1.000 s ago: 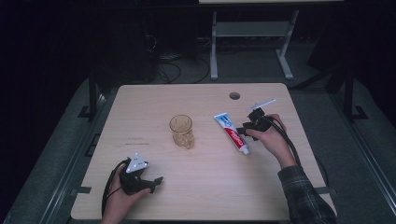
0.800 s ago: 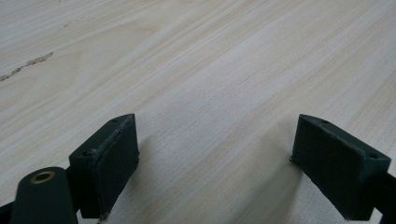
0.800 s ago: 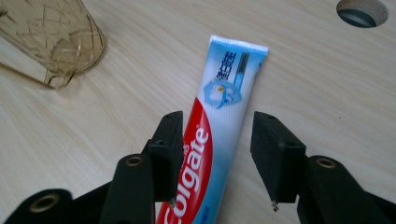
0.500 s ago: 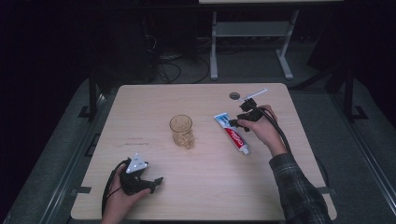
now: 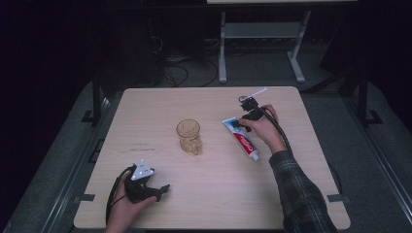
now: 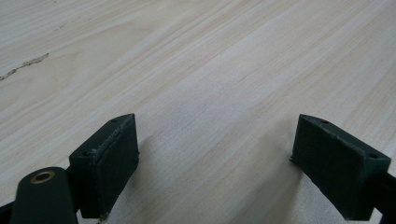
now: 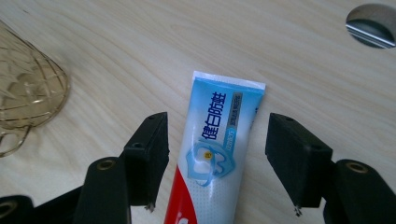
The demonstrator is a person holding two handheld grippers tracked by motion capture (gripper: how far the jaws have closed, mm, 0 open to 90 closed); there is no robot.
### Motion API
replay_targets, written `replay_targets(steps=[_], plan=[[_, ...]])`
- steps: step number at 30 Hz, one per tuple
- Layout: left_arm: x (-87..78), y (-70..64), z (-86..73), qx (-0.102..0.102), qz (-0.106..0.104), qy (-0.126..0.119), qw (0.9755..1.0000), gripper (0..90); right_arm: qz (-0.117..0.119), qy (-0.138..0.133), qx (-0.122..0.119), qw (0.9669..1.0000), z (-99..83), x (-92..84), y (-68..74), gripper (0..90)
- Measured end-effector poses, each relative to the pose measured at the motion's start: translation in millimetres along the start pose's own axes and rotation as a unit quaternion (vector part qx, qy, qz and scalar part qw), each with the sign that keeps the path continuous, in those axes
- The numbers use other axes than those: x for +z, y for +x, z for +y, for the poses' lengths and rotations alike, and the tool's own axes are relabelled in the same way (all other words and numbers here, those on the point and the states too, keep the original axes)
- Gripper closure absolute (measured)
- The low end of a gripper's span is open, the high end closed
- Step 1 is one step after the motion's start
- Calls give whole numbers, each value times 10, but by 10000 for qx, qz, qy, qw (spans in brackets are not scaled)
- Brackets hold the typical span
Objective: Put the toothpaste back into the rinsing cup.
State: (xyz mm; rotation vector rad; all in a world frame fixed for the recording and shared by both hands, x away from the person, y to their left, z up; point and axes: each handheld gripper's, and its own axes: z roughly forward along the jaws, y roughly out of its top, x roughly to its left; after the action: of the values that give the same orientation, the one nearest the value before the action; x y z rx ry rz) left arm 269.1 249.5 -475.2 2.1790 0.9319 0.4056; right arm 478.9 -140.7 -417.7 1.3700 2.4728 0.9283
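Left gripper [image 5: 163, 188] parked near the front-left edge of the pale wooden table [image 5: 209, 194], black jaws spread wide over bare boards, apparently idle. Further right, an amber ribbed glass cup [image 5: 188, 136] standing upright mid-table, well apart from either tool. Right gripper [image 7: 219, 163] lowered over the flat crimped end of the blue, white and red toothpaste tube [image 7: 217, 144], jaws just opened wider and straddling without pressing, probably lining up a grab
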Motion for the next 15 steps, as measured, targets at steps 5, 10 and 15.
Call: replay_targets(steps=[5,10,15], plan=[[-1,0,0,22,-6,8,10000,134,-77,175,-26,9998,-17,142,8,378],[-1,-3,-1,21,-15,1,10000,134,-66,248,-71,9996,-25,227,31,376],[-1,-3,-1,23,-16,2,10000,134,-154,395,-117,9990,-36,301,57,378]])
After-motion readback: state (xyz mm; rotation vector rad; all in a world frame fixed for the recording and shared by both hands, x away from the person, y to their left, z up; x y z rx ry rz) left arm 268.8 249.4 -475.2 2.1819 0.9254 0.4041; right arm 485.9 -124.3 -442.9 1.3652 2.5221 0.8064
